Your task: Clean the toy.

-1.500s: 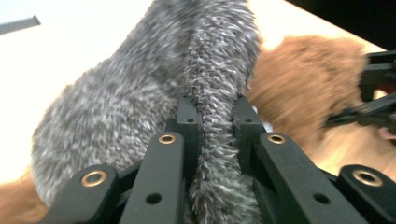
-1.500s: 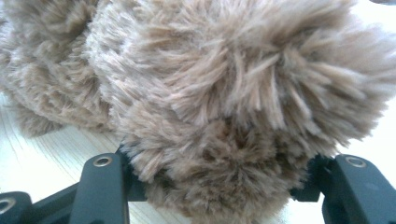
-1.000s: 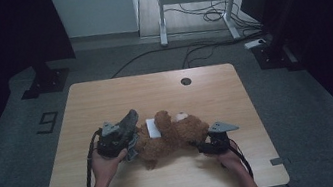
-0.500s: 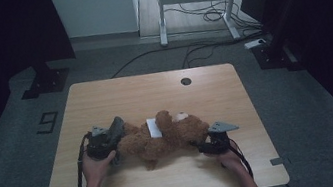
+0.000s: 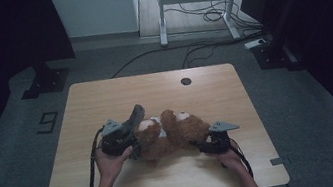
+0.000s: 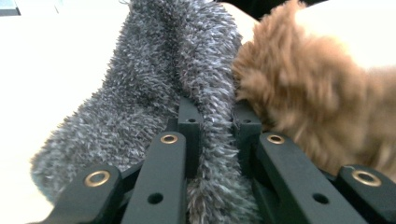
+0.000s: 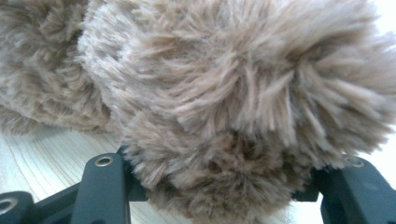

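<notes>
Teddy bear (image 5: 173,135), brown and plush, lies on its back on the wooden table (image 5: 153,88), a little nearer the front edge than the back and roughly midway between the left and right edges. From the high view, the left gripper (image 5: 127,132) sits at the bear's left end with a grey fuzzy sock (image 5: 135,116) sticking up out of it toward the back edge, just beside a pale-soled foot of the bear. The right gripper (image 5: 203,144) is at the bear's other end, pressed into the fur, near the front-right part of the table.

In the left gripper view, the jaws are pinched nearly together on a fold of the grey sock (image 6: 154,88), with fabric bunched on both sides of them. Brown fur of the bear (image 6: 308,102) touches the sock at the right.

In the right gripper view, a rounded lump of the bear (image 7: 243,107) sits between jaws set at a middling width, clamped on it; which limb or part it is I cannot tell. Bare table (image 7: 42,154) lies below at the left.

The risk I see: the left grip catches only one fold, not the sock's open rim, so pulling it over the foot may just drag the cloth shut or let it slip free. The right hold is on soft pile alone, so the bear could twist or slide out under the pull.
</notes>
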The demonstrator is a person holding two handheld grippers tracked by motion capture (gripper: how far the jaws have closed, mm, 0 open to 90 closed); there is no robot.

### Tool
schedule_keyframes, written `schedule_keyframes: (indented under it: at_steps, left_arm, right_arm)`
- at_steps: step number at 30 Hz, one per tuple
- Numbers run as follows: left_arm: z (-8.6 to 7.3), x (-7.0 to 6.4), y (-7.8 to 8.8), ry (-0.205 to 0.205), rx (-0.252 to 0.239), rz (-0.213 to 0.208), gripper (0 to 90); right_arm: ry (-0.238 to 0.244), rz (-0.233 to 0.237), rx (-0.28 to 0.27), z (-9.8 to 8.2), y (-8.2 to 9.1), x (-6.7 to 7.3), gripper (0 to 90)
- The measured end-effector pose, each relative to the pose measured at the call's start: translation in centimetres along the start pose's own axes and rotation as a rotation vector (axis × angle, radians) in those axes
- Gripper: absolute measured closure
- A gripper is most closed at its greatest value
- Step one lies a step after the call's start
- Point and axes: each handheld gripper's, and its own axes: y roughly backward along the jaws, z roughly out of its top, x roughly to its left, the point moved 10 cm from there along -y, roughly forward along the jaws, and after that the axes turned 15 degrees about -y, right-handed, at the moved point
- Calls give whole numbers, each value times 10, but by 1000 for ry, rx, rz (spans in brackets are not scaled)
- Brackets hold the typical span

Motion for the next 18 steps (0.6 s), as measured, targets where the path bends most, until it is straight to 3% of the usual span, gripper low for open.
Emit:
schedule_keyframes:
  at_steps: [4,7,10,15,18]
  left_arm:
    - [-18,8,-17,52,59,-1,782]
    - [-46,18,-28,77,133,22,782]
    - [-62,22,-32,105,137,16,783]
    - [-68,27,-25,50,164,69,782]
    - [-72,35,-17,44,183,99,781]
  right_arm:
    - [6,-1,1,0,0,0,395]
    - [8,0,-4,1,-1,1,395]
    - [4,5,-9,1,-1,2,395]
    - [6,2,-10,1,-1,2,394]
    - [6,4,-8,1,-1,2,395]
